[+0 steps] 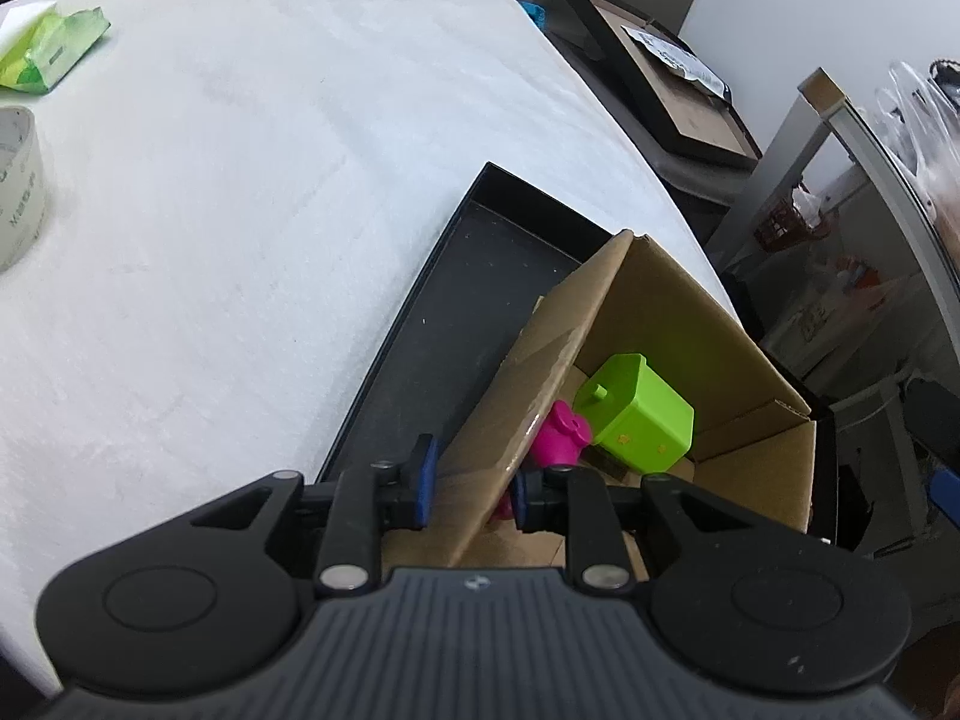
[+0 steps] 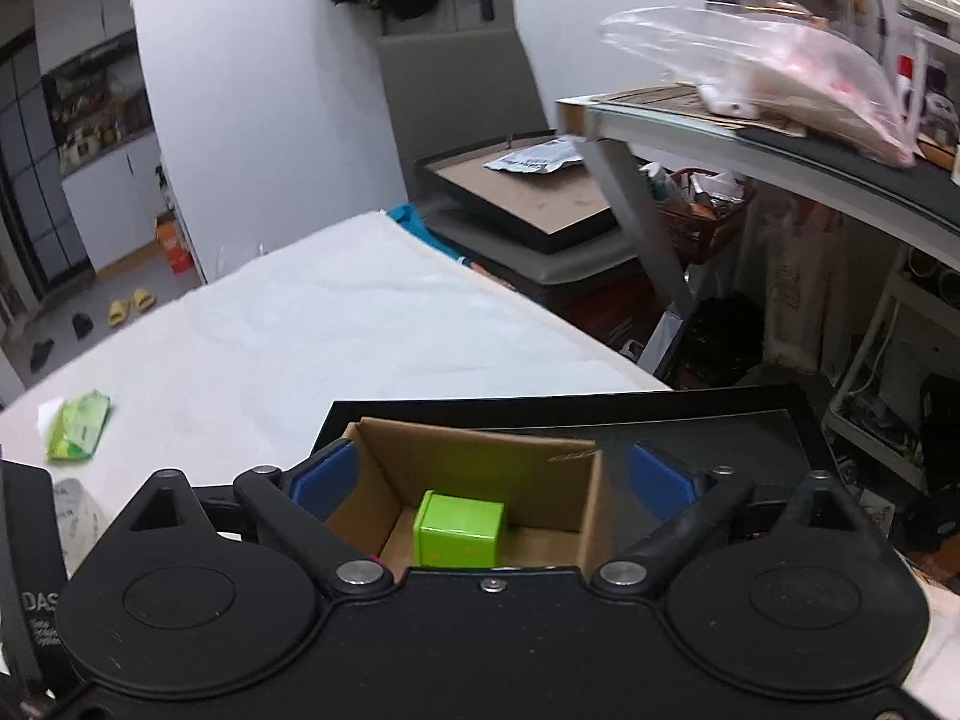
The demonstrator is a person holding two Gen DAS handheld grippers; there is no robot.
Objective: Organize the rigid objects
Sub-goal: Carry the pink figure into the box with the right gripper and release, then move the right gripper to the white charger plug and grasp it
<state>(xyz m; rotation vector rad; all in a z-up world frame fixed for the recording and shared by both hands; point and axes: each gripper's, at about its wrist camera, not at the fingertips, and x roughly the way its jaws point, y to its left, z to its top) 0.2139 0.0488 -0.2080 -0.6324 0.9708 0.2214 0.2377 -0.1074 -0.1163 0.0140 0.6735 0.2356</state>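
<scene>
A brown cardboard box [image 1: 660,324] stands in a black tray [image 1: 480,252] on the white table. Inside it lie a lime green cube-shaped piece [image 1: 639,414] and a magenta piece [image 1: 561,435], the latter partly hidden by the box wall. My left gripper [image 1: 474,483] is shut on the box's near wall, one blue pad on each side. In the right wrist view the same cardboard box [image 2: 480,462] sits below my right gripper [image 2: 489,474], which stands open wide above it. The green cube [image 2: 459,528] rests on the box floor, free of the pads.
A green wipes packet [image 1: 51,51] and a roll of clear tape [image 1: 18,186] lie at the table's far left. Beyond the table's right edge stand a grey chair with a framed board [image 2: 528,192] and a cluttered desk [image 2: 780,138].
</scene>
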